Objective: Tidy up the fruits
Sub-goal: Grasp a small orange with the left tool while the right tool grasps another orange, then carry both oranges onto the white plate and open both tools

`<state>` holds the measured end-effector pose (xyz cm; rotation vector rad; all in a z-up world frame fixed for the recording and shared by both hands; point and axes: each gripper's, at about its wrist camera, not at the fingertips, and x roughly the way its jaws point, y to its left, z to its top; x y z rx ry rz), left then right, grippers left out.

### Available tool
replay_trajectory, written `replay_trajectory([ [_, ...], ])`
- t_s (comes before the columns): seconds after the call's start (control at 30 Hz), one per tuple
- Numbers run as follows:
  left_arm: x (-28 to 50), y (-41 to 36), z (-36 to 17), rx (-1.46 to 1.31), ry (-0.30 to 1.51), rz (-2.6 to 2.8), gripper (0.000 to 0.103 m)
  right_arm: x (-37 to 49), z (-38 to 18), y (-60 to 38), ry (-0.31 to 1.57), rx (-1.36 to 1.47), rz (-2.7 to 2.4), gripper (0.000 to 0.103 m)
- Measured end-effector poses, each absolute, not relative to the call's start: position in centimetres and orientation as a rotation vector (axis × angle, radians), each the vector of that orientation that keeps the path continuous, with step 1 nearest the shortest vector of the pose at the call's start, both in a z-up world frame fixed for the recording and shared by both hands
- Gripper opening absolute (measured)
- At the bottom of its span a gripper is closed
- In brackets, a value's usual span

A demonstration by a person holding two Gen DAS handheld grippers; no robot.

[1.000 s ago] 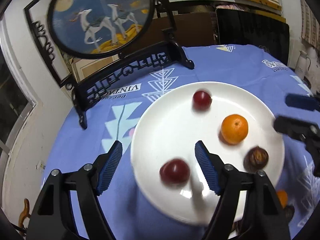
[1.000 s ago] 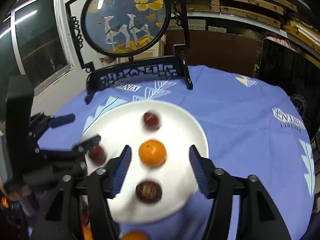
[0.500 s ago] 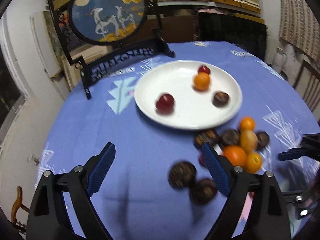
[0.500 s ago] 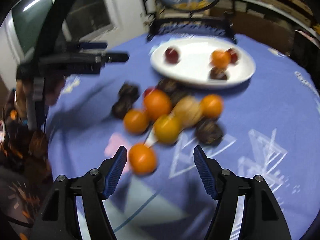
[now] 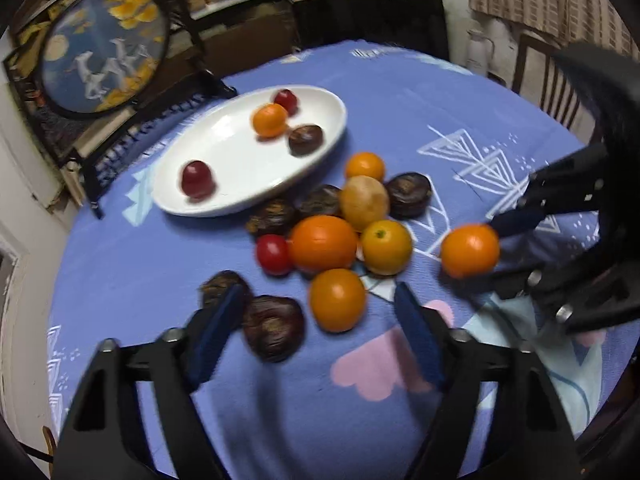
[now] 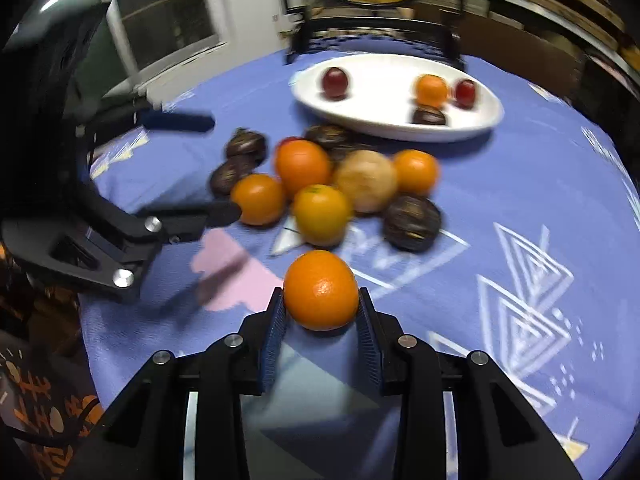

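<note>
Pinching an orange (image 6: 321, 290) between its pads, the right gripper (image 6: 322, 320) sits apart from the fruit pile; the left gripper (image 5: 316, 336) hangs spread above a mangosteen (image 5: 273, 333).

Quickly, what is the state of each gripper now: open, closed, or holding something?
Left gripper: open, holding nothing.
Right gripper: closed on an orange.

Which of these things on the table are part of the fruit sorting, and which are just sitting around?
Part of the job:
- round orange fruit clamped in the right hand-held gripper
- oval white plate holding four fruits
- loose pile of orange, dark brown and red fruits
- open left hand-held gripper

Just lying about:
- round painted deer screen
- blue patterned tablecloth
</note>
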<state>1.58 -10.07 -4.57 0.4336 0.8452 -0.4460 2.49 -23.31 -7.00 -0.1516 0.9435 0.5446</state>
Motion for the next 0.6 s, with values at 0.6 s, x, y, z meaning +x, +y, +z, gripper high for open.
replay_trajectory([
  [0.6,3.0,-9.7,-3.7,0.374,0.846,-0.452,0.035,2.9,-5.8,-23.3,0.898,-0.153,0.544,0.036],
])
